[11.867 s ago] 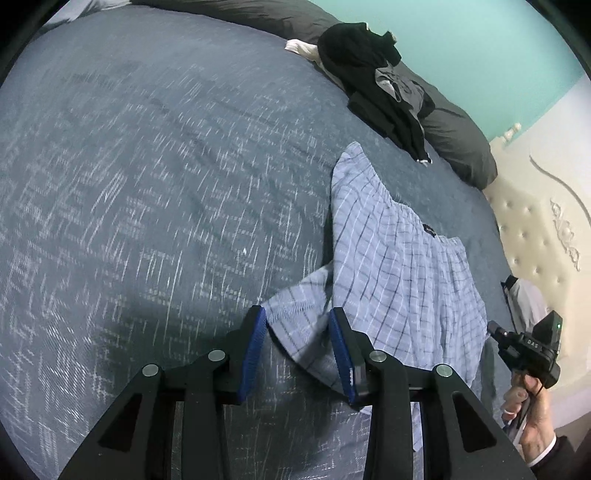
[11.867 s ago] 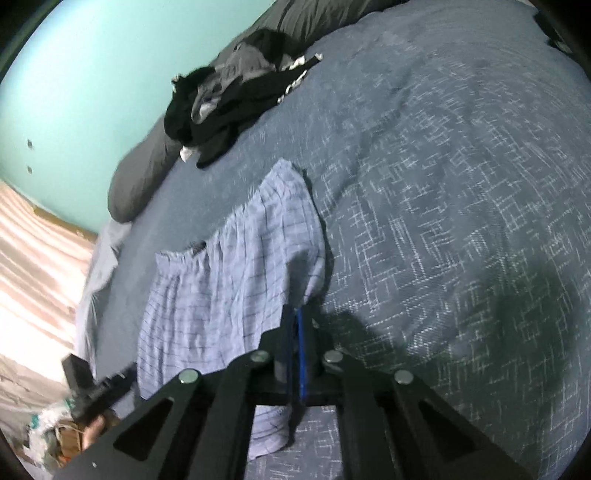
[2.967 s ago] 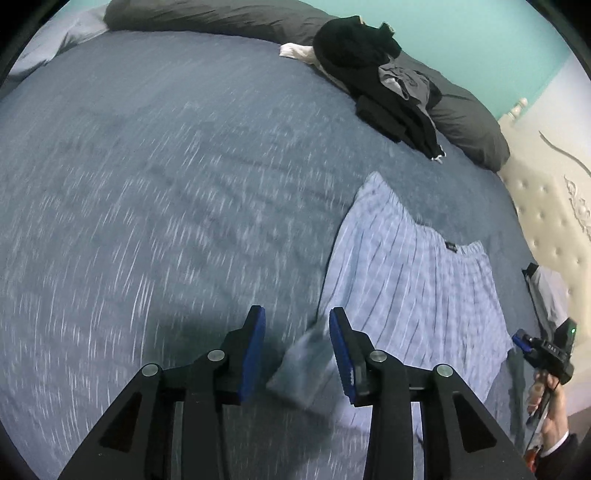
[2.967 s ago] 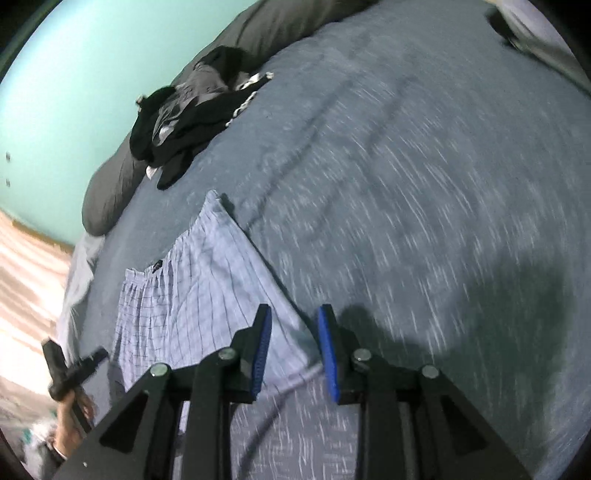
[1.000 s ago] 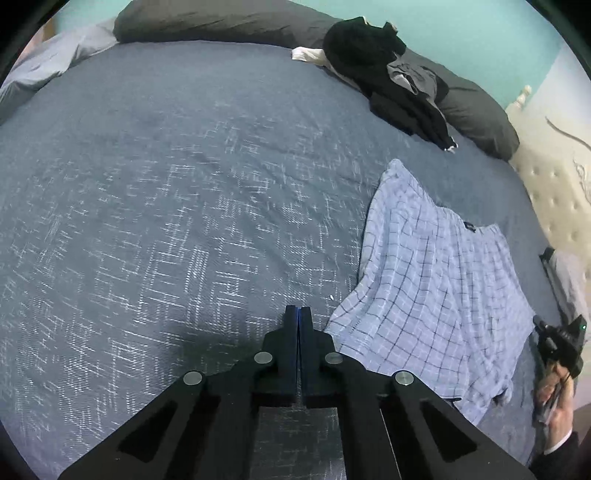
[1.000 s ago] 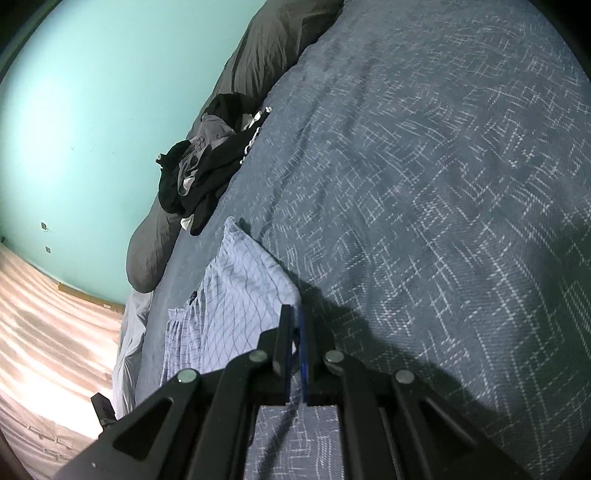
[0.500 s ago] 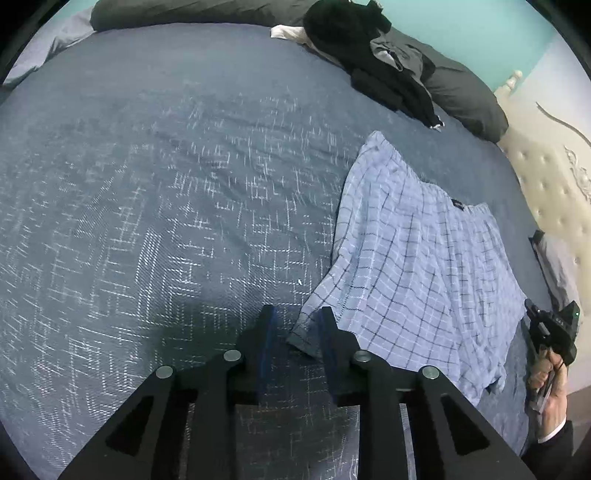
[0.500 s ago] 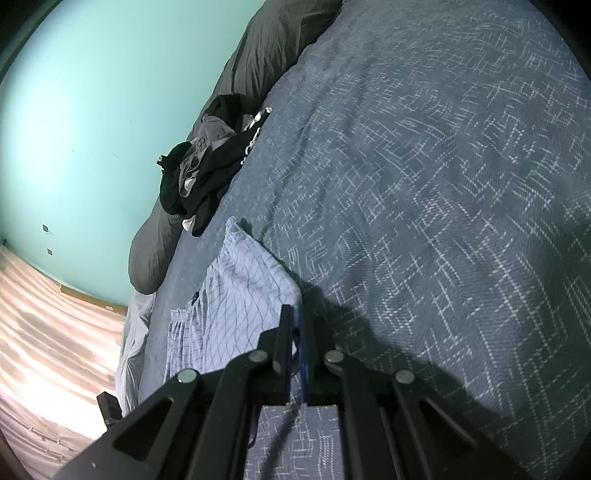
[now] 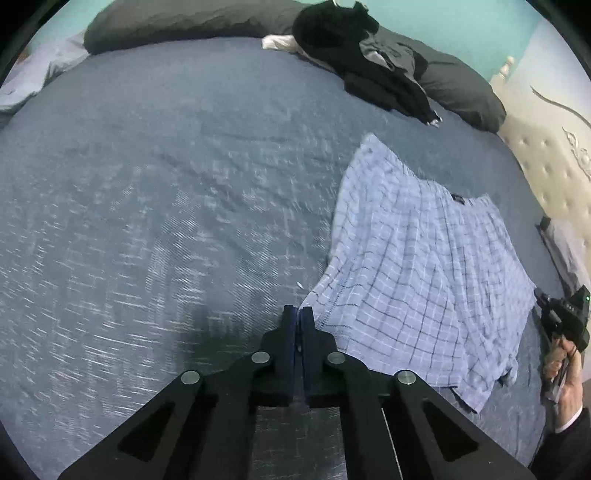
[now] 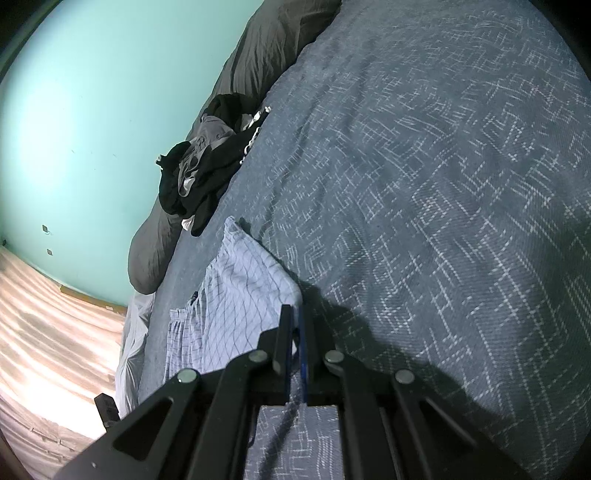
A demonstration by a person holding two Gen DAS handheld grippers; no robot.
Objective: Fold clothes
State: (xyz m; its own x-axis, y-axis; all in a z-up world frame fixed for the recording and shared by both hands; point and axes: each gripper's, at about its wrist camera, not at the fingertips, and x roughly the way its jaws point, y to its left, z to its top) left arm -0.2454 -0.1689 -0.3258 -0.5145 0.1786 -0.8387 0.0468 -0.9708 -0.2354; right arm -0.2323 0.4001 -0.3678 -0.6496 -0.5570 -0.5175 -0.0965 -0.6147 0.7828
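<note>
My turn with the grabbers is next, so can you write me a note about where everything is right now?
Left gripper: fingers shut at one corner of the checked shorts, apparently pinching it.
Right gripper: shut on another edge of them.
Shorts lie spread on the blue bed cover, no fold yet.
Dark clothes pile waits by the pillows.
Left: fold the shorts, then the pile.

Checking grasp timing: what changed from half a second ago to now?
The left hand-held gripper closed; half a second ago its jaws stood apart at the corner of the checked shorts, and now they are shut at that corner. The right hand-held gripper stayed clamped on the shorts' edge. The dark clothes pile is unmoved.
</note>
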